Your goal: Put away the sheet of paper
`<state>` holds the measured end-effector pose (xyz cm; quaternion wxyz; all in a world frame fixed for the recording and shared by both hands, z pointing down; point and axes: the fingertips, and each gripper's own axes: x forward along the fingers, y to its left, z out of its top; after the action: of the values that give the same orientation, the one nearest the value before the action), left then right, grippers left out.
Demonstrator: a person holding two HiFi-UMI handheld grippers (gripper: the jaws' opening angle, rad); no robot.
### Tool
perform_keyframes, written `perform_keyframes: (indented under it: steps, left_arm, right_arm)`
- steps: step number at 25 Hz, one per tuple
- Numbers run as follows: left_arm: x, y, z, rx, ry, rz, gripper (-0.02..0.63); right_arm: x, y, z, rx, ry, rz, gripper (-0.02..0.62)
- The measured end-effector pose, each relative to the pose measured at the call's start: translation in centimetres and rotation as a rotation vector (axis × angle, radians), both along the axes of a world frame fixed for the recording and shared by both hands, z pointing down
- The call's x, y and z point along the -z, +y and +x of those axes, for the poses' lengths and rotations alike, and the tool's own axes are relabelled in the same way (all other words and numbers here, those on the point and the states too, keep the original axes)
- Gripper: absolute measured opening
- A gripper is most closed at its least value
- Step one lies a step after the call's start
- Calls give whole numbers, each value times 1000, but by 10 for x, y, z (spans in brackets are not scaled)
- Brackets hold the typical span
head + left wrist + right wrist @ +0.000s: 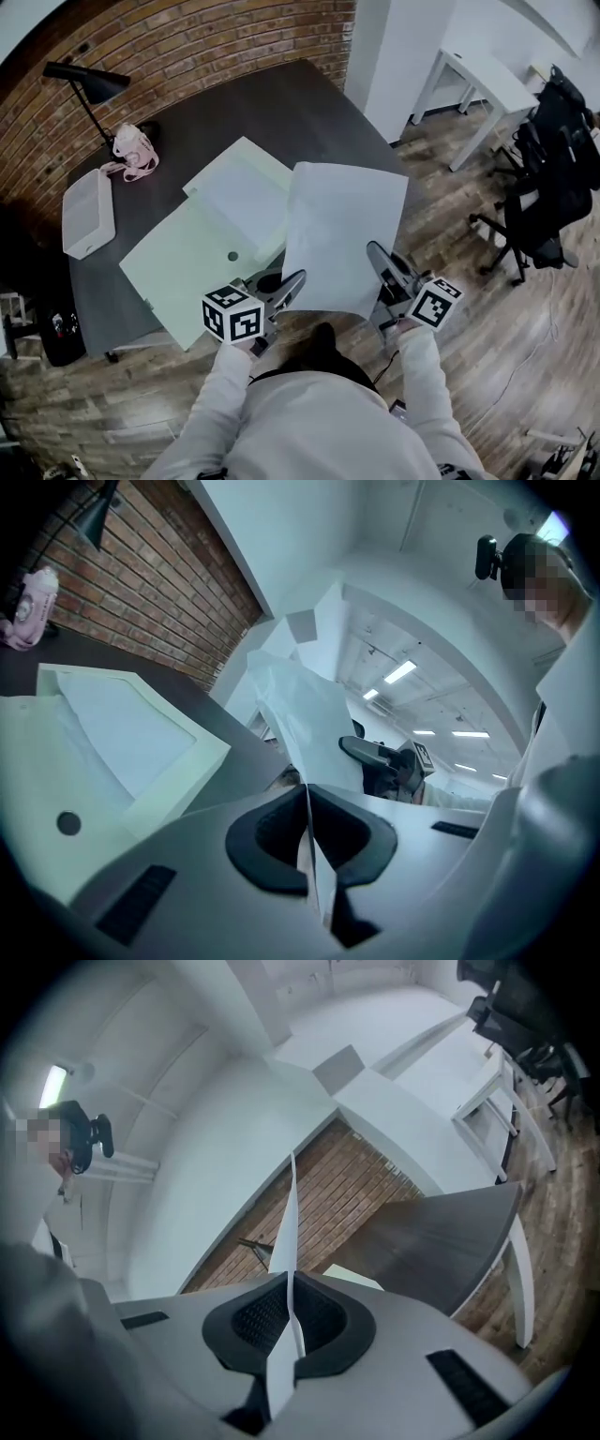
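Note:
A white sheet of paper hangs flat in the air over the near right part of the dark table. My left gripper is shut on the sheet's near left corner, and the sheet runs edge-on between its jaws. My right gripper is shut on the near right edge; the sheet stands as a thin white blade between the jaws. To the left of the sheet an open pale green folder lies on the table, with a white page inside its upper half.
A white box and a pink pouch lie at the table's left, beside a black desk lamp. A white desk and black office chairs stand on the wooden floor to the right.

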<state>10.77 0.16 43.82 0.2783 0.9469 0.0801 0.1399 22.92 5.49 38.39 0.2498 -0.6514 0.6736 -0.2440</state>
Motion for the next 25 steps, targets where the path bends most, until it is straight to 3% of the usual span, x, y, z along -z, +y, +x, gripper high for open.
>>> perform_keyframes:
  steps: [11, 17, 25]
  left_arm:
    - [7, -55, 16, 321, -3, -2, 17]
    - [10, -87, 3, 459, -14, 26, 17]
    - [5, -141, -32, 622, -2, 20, 17]
  right_arm:
    - [8, -99, 25, 327, 26, -10, 28]
    - [11, -154, 11, 493, 38, -9, 28]
    - [7, -227, -26, 640, 52, -13, 28]
